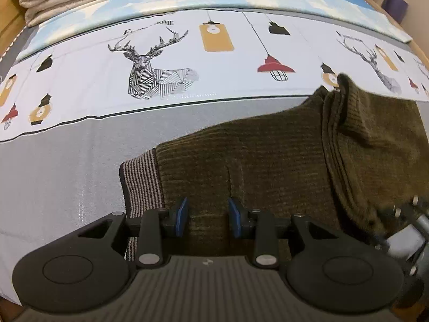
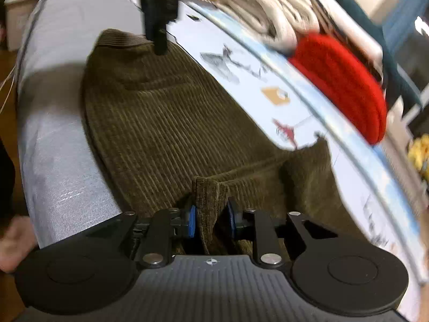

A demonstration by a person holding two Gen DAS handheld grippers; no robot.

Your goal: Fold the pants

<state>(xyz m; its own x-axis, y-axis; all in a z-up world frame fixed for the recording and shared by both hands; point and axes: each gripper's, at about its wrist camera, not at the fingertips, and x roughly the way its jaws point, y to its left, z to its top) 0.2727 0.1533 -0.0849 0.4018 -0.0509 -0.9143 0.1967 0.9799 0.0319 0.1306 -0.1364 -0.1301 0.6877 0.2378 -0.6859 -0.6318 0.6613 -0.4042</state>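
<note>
Olive corduroy pants (image 2: 166, 112) on the bed (image 2: 59, 134), long axis running from 6 toward 11 o'clock in the right wrist view. Right gripper (image 2: 211, 221) clamped on a bunched fold at its near end; left gripper (image 1: 207, 218), jaws apart over the fabric beside the striped waistband (image 1: 142, 182), gripping nothing

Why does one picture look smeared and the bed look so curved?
Right wrist view: motion blur smears the red knit and the printed sheet, while the olive pants stay fairly crisp. Left wrist view: sharp, evenly lit, but the fisheye lens bows the sheet's dark stripe into an arc.
</note>
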